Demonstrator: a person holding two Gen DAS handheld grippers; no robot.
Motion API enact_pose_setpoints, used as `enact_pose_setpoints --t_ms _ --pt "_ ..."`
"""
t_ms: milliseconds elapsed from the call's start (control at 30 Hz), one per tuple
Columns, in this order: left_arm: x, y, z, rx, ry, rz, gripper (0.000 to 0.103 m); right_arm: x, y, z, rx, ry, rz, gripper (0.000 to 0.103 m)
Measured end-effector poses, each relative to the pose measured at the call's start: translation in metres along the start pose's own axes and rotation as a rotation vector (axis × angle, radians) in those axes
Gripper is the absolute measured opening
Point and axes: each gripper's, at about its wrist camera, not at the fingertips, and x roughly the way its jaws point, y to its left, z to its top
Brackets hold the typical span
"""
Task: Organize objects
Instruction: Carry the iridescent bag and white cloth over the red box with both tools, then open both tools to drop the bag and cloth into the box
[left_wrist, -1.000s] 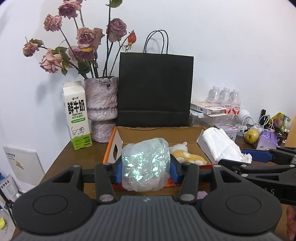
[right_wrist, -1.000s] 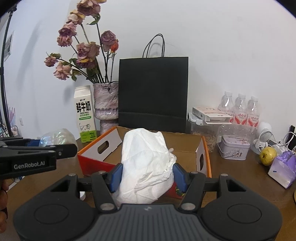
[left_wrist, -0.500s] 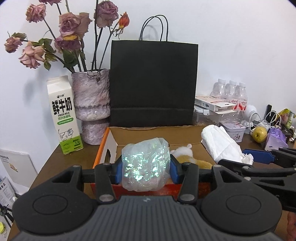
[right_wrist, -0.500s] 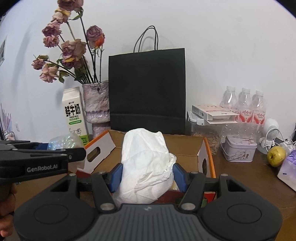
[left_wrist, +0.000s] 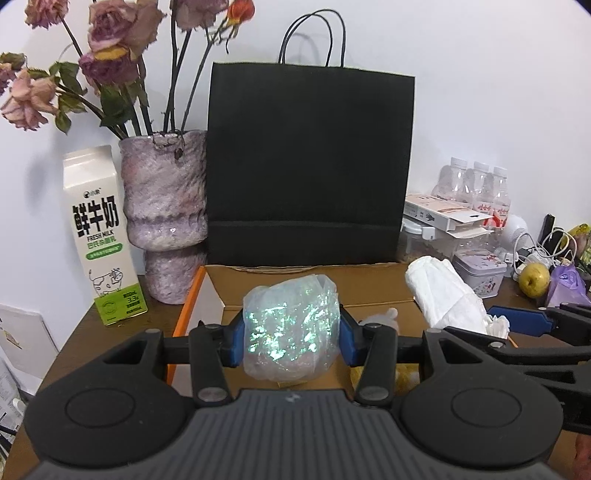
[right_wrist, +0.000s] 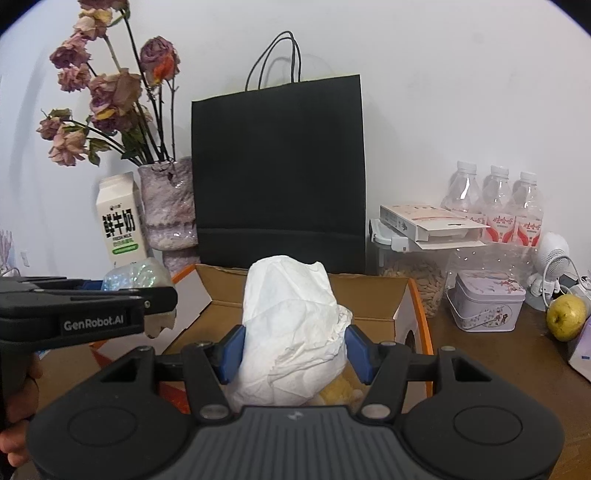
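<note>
My left gripper (left_wrist: 291, 338) is shut on an iridescent plastic bag (left_wrist: 291, 328), held over the near left part of an open cardboard box with orange sides (left_wrist: 369, 284). My right gripper (right_wrist: 293, 352) is shut on a crumpled white tissue bundle (right_wrist: 291, 325), above the same box (right_wrist: 369, 295). In the left wrist view the tissue bundle (left_wrist: 443, 295) and the right gripper's blue fingertip show at the right. In the right wrist view the left gripper's black body and the iridescent bag (right_wrist: 133, 277) show at the left. A yellow plush toy (right_wrist: 340, 393) lies inside the box, mostly hidden.
Behind the box stand a black paper bag (left_wrist: 310, 166), a purple vase of dried roses (left_wrist: 162, 214) and a milk carton (left_wrist: 99, 229). On the right are water bottles (right_wrist: 495, 199), a flat carton (right_wrist: 424, 221), a small tin (right_wrist: 487, 301), a yellow-green fruit (right_wrist: 567, 317) and cables.
Both grippers have moved forward toward the box and the black bag, still carrying their loads. The box now lies beneath both loads, and the plush toy is largely hidden.
</note>
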Motion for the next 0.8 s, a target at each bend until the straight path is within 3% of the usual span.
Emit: enact_pose_setpoints --t_ms 567,633,700,733,800 --pt "0.058 0.014 -0.002 -0.029 0.092 0.005 0.051 0.049 -0.018 0.001 0.001 0.050 -0.038 0.058" --pt "0.059 0.015 -0.001 -0.034 0.091 0.009 0.058 0.053 -0.021 0.000 0.015 0.065 -0.033 0.064" --pt "0.059 0.015 0.000 -0.034 0.085 0.007 0.092 0.057 -0.023 -0.002 0.020 0.080 -0.036 0.073" --pt "0.057 0.014 0.001 -0.031 0.069 0.013 0.103 0.058 -0.023 -0.003 0.019 0.085 -0.040 0.081" --pt "0.054 0.014 0.002 -0.025 0.039 0.024 0.103 0.058 -0.022 -0.003 0.021 0.082 -0.049 0.097"
